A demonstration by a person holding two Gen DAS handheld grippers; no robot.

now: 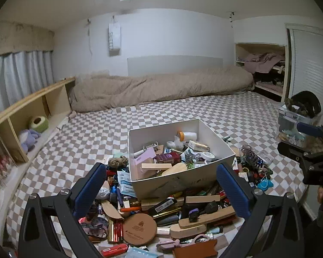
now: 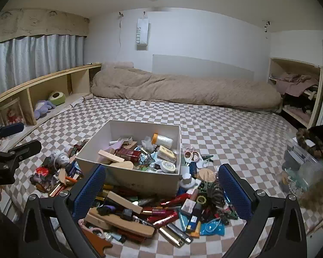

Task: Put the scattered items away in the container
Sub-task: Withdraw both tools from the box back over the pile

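Observation:
A white open box stands on the checkered bed, partly filled with small items. Many scattered items lie around its near and side walls: a round brown coaster, wooden pieces, red tubes, a rope ball, a white yarn ball, scissors. My left gripper is open and empty, held above the pile in front of the box. My right gripper is open and empty, also above the near pile. Each gripper shows at the edge of the other's view.
A rolled beige duvet lies across the back of the bed. A wooden shelf with plush toys runs along the left. A clear plastic bin with a dark hat stands at the right bed edge. An open closet is at back right.

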